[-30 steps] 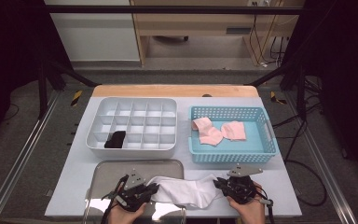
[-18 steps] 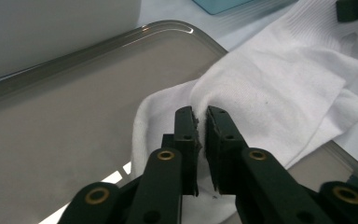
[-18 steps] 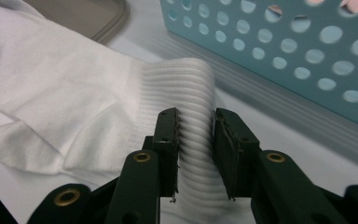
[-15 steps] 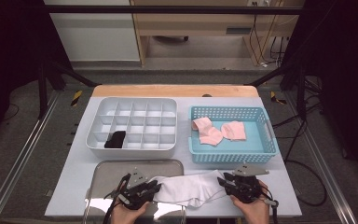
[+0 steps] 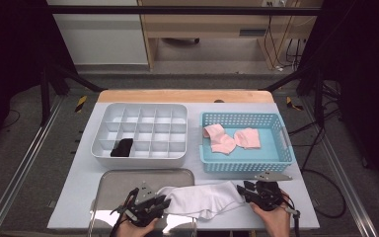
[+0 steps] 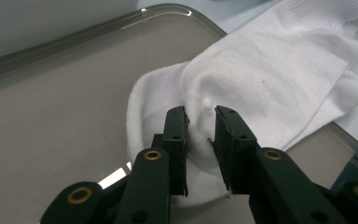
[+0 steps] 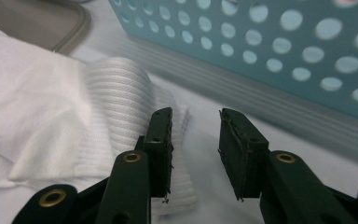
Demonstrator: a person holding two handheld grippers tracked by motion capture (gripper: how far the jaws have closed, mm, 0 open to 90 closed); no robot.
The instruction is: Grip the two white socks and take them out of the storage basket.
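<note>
2 tools are catalogued at the near edge of the counter (image 5: 79,197), 1 at each end of a white sock (image 5: 202,198).

Left tool (image 6: 200,122): jaws parted a little after just opening; a raised fold of the sock's toe end sits in the gap, with no pad seen pressing on it, so the fold is judged released.

Right tool (image 7: 195,122): jaws also just opened, standing apart; the ribbed cuff (image 7: 121,93) lies beside and under 1 jaw, nothing is grasped.

Sock: laid flat, toe end on the metal tray (image 5: 128,177), cuff end on the counter; judged stretched out and set down for folding.

Beyond: blue basket (image 5: 281,143) holding 2 pink socks (image 5: 219,139); white divided organiser (image 5: 177,111) with 1 dark item (image 5: 122,147) in a front compartment, judged the destination for sorted pieces.
</note>
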